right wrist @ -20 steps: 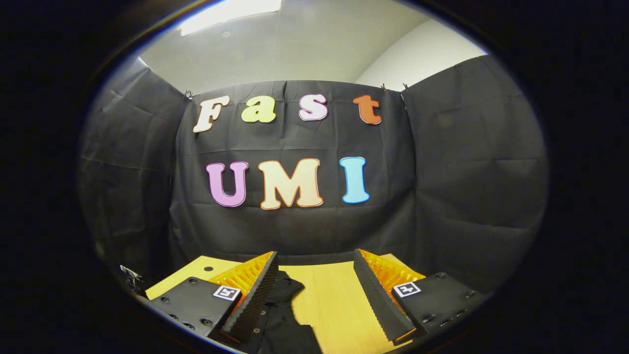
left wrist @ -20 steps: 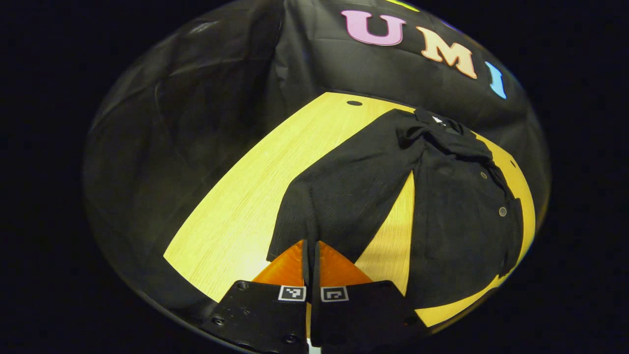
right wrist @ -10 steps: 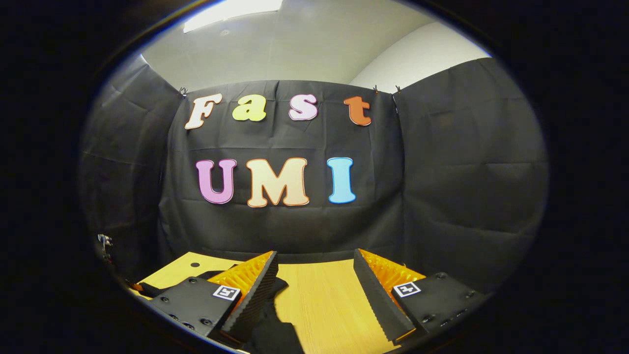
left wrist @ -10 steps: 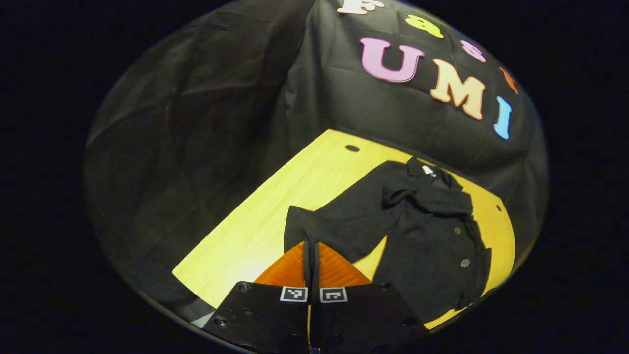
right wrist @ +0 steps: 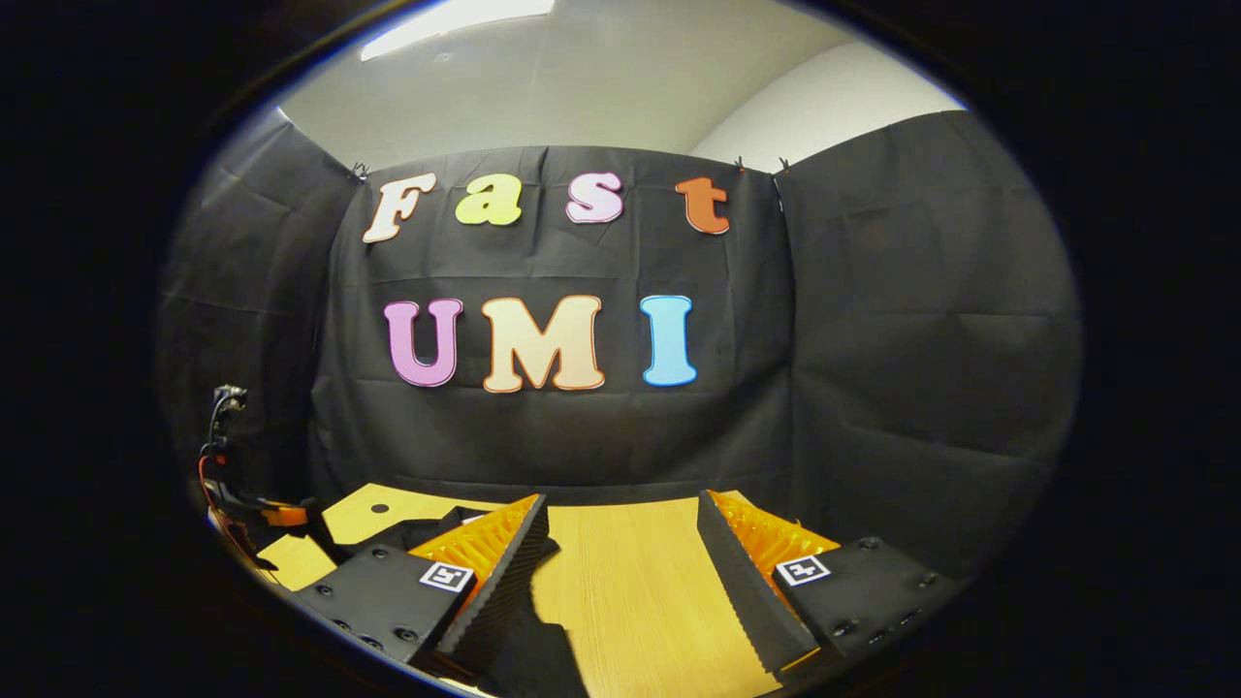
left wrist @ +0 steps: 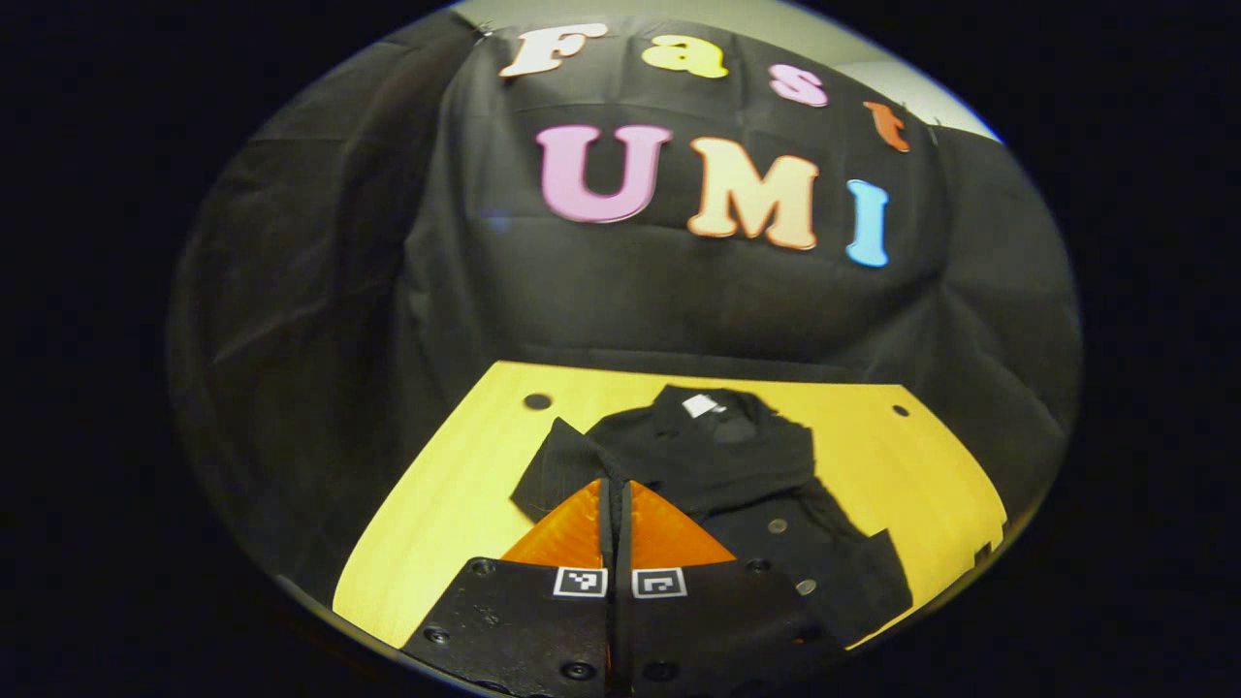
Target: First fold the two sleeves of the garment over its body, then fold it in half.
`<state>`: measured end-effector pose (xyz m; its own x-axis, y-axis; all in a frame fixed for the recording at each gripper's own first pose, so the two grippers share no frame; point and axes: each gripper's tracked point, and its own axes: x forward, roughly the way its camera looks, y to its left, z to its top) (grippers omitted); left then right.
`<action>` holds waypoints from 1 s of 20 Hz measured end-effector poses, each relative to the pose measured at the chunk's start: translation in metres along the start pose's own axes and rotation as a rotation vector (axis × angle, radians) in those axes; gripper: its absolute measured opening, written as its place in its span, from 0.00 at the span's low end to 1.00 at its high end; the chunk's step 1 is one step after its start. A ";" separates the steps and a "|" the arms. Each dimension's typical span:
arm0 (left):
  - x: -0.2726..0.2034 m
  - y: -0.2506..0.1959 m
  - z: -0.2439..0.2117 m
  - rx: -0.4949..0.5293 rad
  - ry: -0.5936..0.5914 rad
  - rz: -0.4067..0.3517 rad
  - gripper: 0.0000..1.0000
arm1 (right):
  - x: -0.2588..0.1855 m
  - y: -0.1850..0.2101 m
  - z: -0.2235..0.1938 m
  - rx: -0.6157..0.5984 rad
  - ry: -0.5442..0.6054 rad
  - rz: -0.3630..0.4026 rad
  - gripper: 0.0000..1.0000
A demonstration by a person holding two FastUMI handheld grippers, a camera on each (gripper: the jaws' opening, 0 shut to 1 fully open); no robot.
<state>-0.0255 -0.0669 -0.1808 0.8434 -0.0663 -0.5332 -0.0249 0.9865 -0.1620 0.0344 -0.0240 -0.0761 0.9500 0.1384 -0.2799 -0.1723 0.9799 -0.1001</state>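
Inside the garment (left wrist: 737, 465) collar sits an unreadable white label (left wrist: 699, 405); left tool (left wrist: 615, 494) pinched together, right tool (right wrist: 620, 562) spread.

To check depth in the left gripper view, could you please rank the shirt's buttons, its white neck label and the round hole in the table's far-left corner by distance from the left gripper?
1. Buttons, just right of the left gripper.
2. White neck label, at the shirt collar, farther ahead.
3. Round hole, far-left corner of the table; close to the label's depth, so this order is uncertain.

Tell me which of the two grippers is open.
The right gripper: its fingers stand wide apart over the table. The left gripper is pinched shut on a sleeve.
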 end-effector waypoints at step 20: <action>0.156 -0.239 -0.019 0.229 0.030 -0.380 0.00 | 0.025 -0.025 -0.049 0.106 0.129 -0.005 0.97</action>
<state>0.1012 -0.3157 -0.2411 0.7537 -0.4314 -0.4958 0.4063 0.8988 -0.1645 0.0493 -0.0518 -0.1271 0.9083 0.1206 -0.4006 -0.1328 0.9911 -0.0028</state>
